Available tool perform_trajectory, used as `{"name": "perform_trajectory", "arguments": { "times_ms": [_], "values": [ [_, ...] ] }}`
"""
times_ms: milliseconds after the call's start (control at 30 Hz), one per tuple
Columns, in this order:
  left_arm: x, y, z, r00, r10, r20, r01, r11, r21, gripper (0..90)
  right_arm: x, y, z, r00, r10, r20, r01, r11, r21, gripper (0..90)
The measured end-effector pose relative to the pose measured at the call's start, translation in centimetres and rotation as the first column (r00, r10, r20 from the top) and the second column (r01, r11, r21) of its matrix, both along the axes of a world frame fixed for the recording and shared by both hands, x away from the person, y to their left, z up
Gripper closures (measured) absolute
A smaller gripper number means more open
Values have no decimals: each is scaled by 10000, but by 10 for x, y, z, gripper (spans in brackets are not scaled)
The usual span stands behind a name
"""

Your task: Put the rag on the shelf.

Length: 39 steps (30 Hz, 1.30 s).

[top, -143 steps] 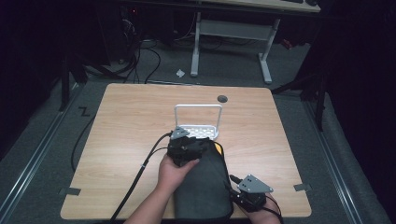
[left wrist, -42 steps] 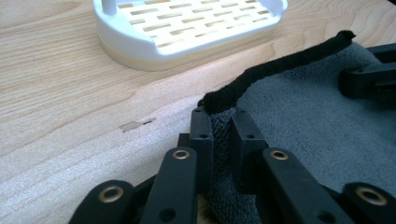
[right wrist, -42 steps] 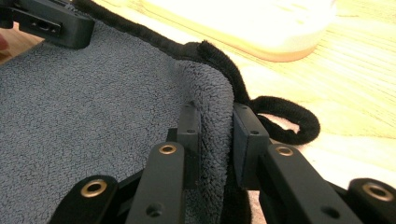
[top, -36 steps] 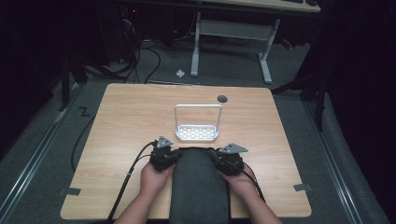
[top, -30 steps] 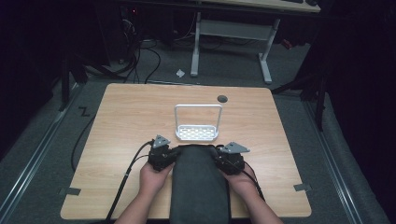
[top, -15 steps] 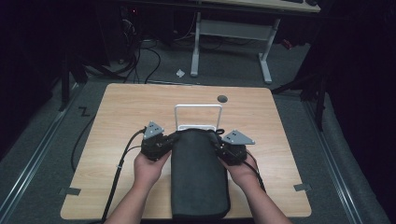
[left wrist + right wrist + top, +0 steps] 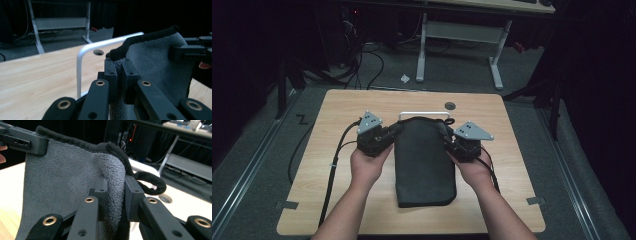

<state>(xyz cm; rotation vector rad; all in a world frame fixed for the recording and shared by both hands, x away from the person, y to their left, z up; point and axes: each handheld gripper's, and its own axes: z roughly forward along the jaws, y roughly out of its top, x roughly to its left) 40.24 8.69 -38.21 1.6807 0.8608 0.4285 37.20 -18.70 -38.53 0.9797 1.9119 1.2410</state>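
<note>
Counts on my end: one towel (image 7: 424, 160), one rack (image 7: 424, 114), two tongs, one tabletop (image 7: 512, 170).

Left tongs (image 7: 393, 133) pinch the towel's far left corner. In the left gripper view the jaws are nearly together with a fold of cloth squeezed between them. Right tongs (image 7: 449, 137) do the same on the far right corner; in the right gripper view a thick bunch of terry fills the gap between the jaws. So both are clamped on cloth, each in one of the person's hands, each with a grey three-cornered plate on top and a black cable trailing off.

Towel: dark grey, fluffy microfibre pile, black stitched hem, with a small black hang loop (image 7: 152, 183) at the right corner. It's folded into a long, narrow rectangle. Its near end lies flat on the tabletop toward the person, and its far edge is held up between the two tongs, right at the rack's top bar. I can't tell if it touches the bar.

Rack: thin, smooth metal tube, silver-white, bent into a rounded-corner arch, standing upright mid-tabletop just behind the towel's raised edge.

Tabletop: light wood grain, rounded corners, with one round cable hole (image 7: 450, 105) near the far edge.
</note>
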Motion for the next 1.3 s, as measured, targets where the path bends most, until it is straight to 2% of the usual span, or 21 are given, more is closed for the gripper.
{"name": "perform_trajectory", "arguments": {
  "times_ms": [433,800,933,1033,1133,1200,1300],
  "values": [
    [11,3,37,9963,105,859,-99,9999,-81,845,8,-1,34,9976,-40,694,15,9993,370,759],
    [19,-3,70,9855,168,1688,-186,9998,91,845,16,-5,63,9897,-273,1408,183,9977,647,759],
    [27,-4,74,9844,175,1753,-202,9997,133,845,22,-6,67,9892,-299,1433,198,9973,714,759],
    [32,-3,71,9877,140,1556,-144,9999,15,845,27,-7,65,9902,-309,1361,216,9974,694,759],
    [38,-2,70,9878,123,1553,-120,9999,-30,845,32,-8,63,9914,-228,1285,136,9973,723,758],
    [43,-2,69,9852,115,1709,-131,9999,79,845,38,-8,62,9921,-178,1240,88,9973,725,758],
    [55,-2,69,9854,187,1690,-239,9993,287,845,49,-7,59,9935,-162,1126,100,9984,554,757]
  ]
}}
